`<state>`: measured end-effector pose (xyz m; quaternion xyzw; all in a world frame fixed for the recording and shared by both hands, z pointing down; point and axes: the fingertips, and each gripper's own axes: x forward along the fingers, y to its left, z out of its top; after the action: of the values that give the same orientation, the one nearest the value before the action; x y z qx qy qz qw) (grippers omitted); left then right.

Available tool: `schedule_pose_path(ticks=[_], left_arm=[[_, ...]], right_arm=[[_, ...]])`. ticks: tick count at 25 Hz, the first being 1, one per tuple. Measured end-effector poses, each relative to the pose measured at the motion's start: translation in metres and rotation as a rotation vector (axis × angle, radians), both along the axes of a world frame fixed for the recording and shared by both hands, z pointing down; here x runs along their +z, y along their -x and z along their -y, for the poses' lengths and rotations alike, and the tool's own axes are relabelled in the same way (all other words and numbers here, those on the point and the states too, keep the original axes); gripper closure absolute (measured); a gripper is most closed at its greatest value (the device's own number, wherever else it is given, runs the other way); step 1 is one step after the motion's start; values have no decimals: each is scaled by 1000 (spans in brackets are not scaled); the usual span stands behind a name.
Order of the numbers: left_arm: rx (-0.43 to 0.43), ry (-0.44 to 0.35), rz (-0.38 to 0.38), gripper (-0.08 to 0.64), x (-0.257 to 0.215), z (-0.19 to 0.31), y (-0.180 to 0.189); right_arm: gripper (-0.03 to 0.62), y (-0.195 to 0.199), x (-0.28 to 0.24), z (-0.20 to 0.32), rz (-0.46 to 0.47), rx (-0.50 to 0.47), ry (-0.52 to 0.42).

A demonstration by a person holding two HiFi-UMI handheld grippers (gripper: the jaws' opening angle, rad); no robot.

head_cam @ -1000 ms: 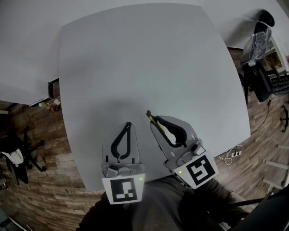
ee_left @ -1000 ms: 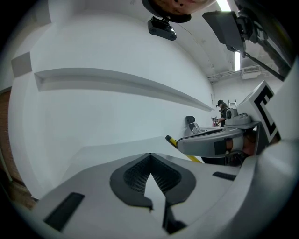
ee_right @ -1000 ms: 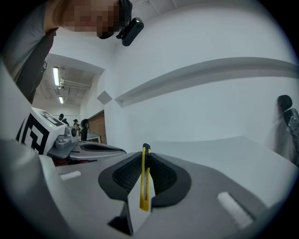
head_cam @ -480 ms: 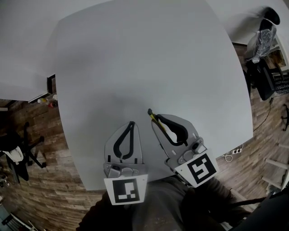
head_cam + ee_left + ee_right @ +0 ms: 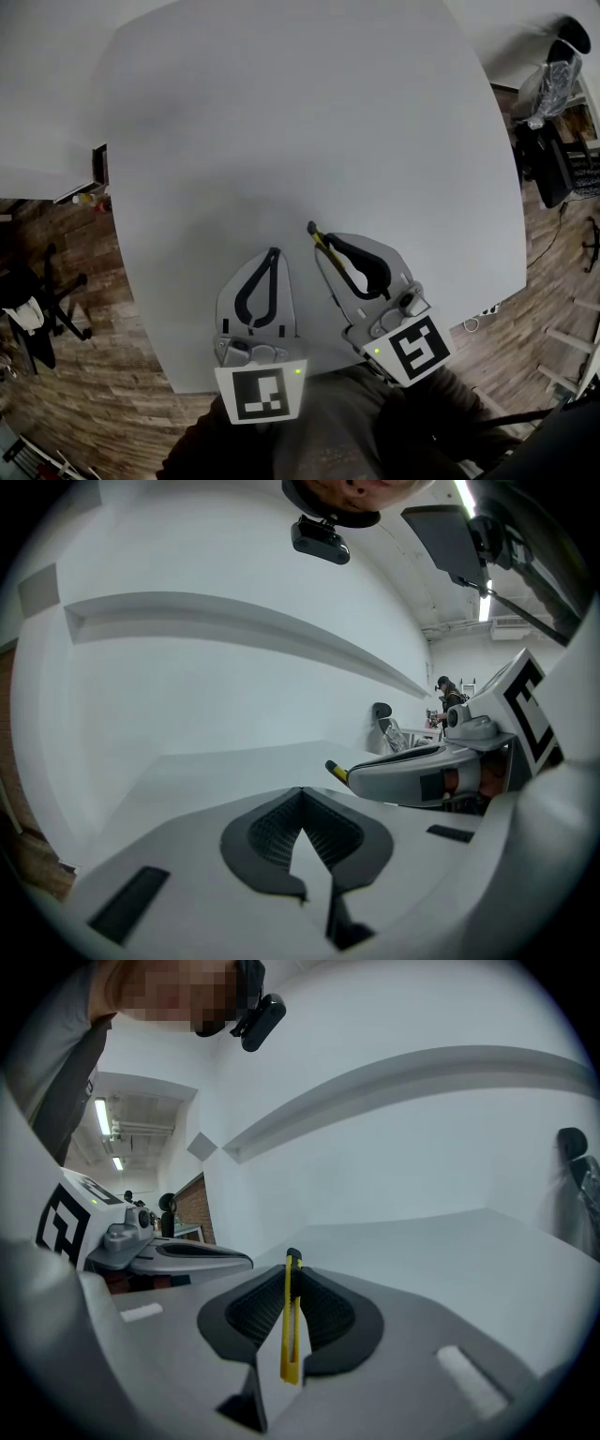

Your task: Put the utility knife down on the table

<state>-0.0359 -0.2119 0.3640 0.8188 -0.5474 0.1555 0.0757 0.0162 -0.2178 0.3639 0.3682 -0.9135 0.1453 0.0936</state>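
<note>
A slim yellow utility knife [image 5: 290, 1321] with a black tip is clamped upright between the black pads of my right gripper [image 5: 292, 1309]. From the head view the knife [image 5: 318, 238] pokes out past the right gripper [image 5: 328, 246], which hovers over the near part of the white table [image 5: 300, 122]. My left gripper [image 5: 271, 258] hangs beside it, to the left, shut with nothing in it. In the left gripper view the jaws [image 5: 301, 799] meet at a point and the knife tip [image 5: 335, 769] shows at the right.
The table's near edge lies just under both grippers. Wooden floor surrounds the table, with office chairs [image 5: 42, 309] at the left and a chair with dark bags [image 5: 553, 122] at the right. A power strip [image 5: 483, 314] lies on the floor.
The head view has shifted slightly, so the table looks a little larger. Both grippers hold almost the same spots, and the knife stays gripped.
</note>
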Motion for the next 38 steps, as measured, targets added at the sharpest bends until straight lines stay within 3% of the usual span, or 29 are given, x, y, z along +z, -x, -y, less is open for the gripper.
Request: schedule_pose_path(ticks=[17,38], left_arm=[[-12,50,-18,560,25,21,19],[-6,109,-30,560,49,39,12]], right_arm=[[540,15,25,23,-27,0,48],[540,13,54,40,-33,-2,110]])
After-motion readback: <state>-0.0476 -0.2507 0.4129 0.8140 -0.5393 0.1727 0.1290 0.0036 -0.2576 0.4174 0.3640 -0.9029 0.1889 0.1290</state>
